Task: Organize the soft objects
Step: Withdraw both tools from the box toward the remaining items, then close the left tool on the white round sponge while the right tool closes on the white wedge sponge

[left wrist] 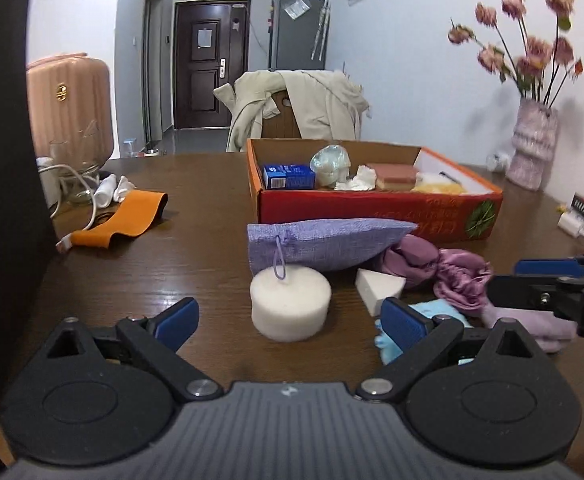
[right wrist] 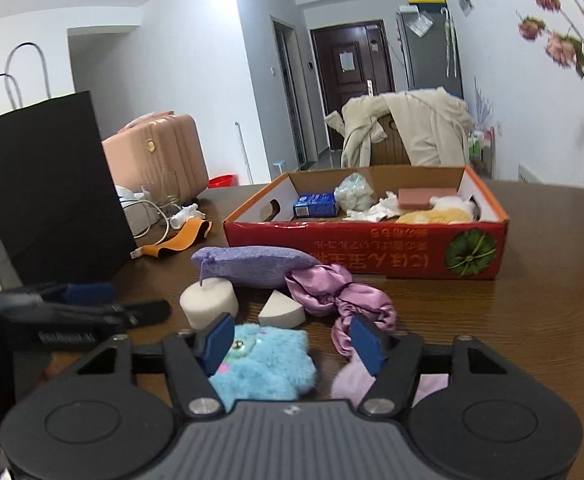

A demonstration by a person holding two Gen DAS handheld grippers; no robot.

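On the dark wooden tabletop [left wrist: 196, 248], both tools gape empty: left tool [left wrist: 290, 320] faces the round white sponge [left wrist: 290, 306]; right tool [right wrist: 292, 340] straddles the fluffy blue toy [right wrist: 264, 364], likely bound for the far red cardboard box [right wrist: 372, 252].

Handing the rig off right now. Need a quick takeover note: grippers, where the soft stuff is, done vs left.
Left gripper: open, empty, lined up on the white round sponge.
Right gripper: open, empty, over the blue plush toy.
In the red box already: blue carton, clear wrapped bundle, white tissue, pink sponge, yellow plush.
Left on the table in front of the box: lavender pouch, round sponge, white wedge sponge, purple satin scrunchie, blue plush, pale purple cloth. Orange strap lies apart, by the cables.
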